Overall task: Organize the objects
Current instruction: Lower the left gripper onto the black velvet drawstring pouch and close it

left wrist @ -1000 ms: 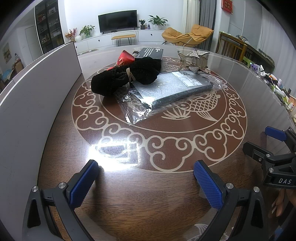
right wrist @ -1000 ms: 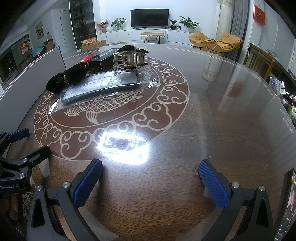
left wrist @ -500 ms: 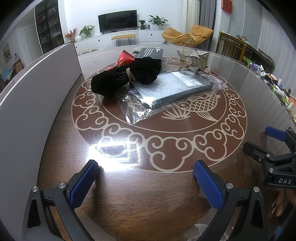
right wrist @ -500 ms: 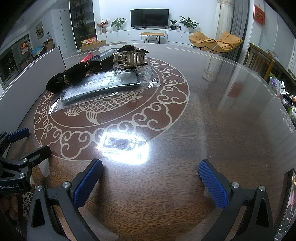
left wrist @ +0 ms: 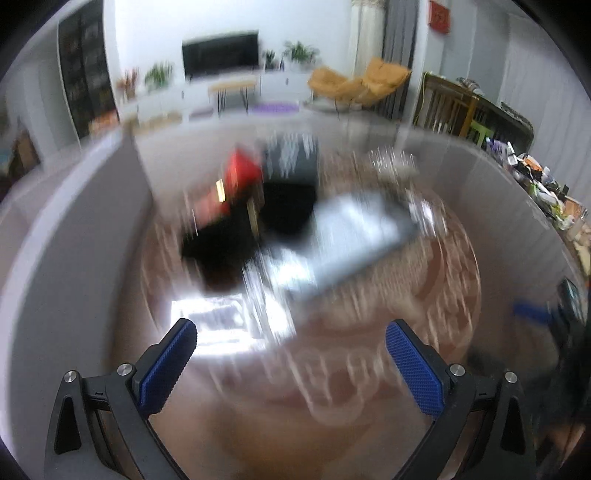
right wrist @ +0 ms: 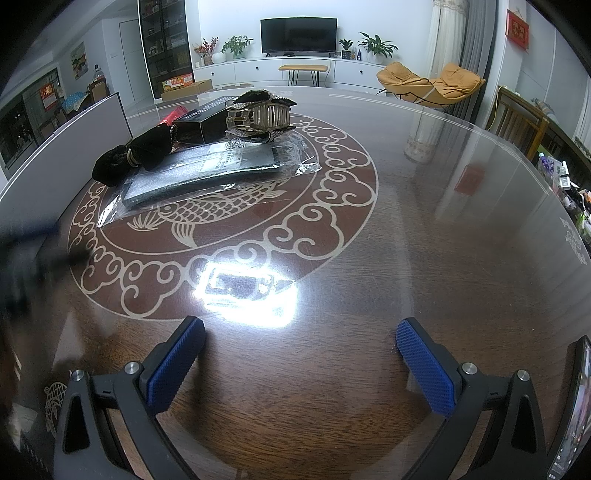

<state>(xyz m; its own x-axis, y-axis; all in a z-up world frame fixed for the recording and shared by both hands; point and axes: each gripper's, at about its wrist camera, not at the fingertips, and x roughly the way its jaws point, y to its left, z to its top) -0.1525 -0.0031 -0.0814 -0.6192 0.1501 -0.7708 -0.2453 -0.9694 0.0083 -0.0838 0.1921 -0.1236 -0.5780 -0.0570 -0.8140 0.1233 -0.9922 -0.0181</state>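
Two grippers and five clustered objects appear on one round table (right wrist: 424,240). The left gripper (left wrist: 291,363) has its two blue pads spread wide with nothing between them; its view is heavily motion-blurred. The right gripper (right wrist: 301,363) likewise stands released, pads apart, above bare wood near a bright lamp glare (right wrist: 247,291).

From left to right in the right wrist view, the cluster comprises: one black pouch (right wrist: 136,157), soft velvet, gathered at the neck by a pale cord; one red packet (right wrist: 175,112), mostly hidden behind the pouch; one flat bag (right wrist: 207,171), clear plastic around a grey slab with a white label; one black box (right wrist: 207,123), lying behind the bag with pale print on its top; and one hair claw (right wrist: 258,118), metallic, toothed, resting against the box and on the bag's far edge. The pouch overlaps the bag's left end. All five lie on the far left part of the table's fish-and-cloud inlay, well apart from both grippers.

In the left wrist view the same pouch (left wrist: 236,236), packet (left wrist: 240,173) and bag (left wrist: 354,236) show only as smears.

A white board (right wrist: 66,140) stands upright along the table's left edge. A dark blurred shape at the far left of the right wrist view cannot be identified. Beyond the table stand one television (right wrist: 298,35) and one orange lounge chair (right wrist: 432,86).
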